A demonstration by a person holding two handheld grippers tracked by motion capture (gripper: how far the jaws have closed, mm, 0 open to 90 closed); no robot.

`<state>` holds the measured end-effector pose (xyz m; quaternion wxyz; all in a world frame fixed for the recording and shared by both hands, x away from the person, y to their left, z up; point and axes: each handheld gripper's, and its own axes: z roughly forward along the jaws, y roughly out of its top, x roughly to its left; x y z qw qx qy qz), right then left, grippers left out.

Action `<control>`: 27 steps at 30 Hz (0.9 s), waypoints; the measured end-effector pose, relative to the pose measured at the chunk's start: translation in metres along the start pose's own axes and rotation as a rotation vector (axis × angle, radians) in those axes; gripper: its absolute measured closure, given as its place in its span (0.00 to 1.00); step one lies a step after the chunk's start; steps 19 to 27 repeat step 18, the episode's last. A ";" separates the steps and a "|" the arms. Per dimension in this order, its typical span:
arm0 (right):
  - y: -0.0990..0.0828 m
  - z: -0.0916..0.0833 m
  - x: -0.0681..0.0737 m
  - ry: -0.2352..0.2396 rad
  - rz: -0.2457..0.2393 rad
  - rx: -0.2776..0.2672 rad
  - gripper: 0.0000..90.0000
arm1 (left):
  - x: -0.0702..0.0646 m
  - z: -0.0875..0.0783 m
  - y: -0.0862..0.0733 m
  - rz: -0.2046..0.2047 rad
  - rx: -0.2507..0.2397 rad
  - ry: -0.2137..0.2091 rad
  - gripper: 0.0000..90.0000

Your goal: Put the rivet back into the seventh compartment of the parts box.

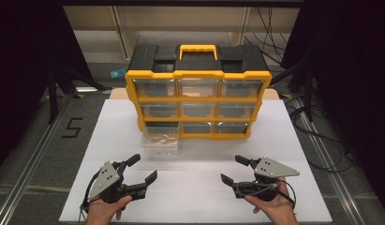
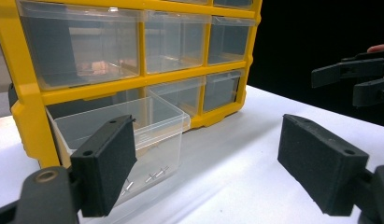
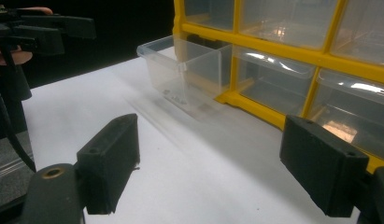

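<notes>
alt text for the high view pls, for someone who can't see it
A yellow and black drawer cabinet with nine clear drawers stands on a white table, its bottom-left drawer pulled out. Nearer the camera, a person's hands hold the left gripper and right gripper, both open and holding nothing.

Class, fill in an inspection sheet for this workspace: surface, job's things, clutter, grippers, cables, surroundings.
Surface: white table top, bare in front.
Job's things: yellow drawer cabinet; its bottom-left clear drawer pulled out, small metal bits inside.
Clutter: nothing seen.
Grippers: left gripper and right gripper both open, holding nothing, short of the cabinet.
Cables: black loops on the floor at right.
Surroundings: dark curtains, floor rail.
</notes>
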<state>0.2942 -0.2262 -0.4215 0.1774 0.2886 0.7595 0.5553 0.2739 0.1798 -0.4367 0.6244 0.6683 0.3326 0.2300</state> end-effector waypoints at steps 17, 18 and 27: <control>-0.001 0.003 0.000 0.004 -0.003 0.002 0.23 | 0.000 0.000 0.000 0.009 0.000 -0.004 0.21; -0.001 0.003 0.000 0.004 -0.005 0.007 0.23 | 0.000 0.000 0.000 0.009 0.000 -0.005 0.21; -0.001 0.003 0.000 0.004 -0.005 0.007 0.23 | 0.000 0.000 0.000 0.009 0.000 -0.005 0.21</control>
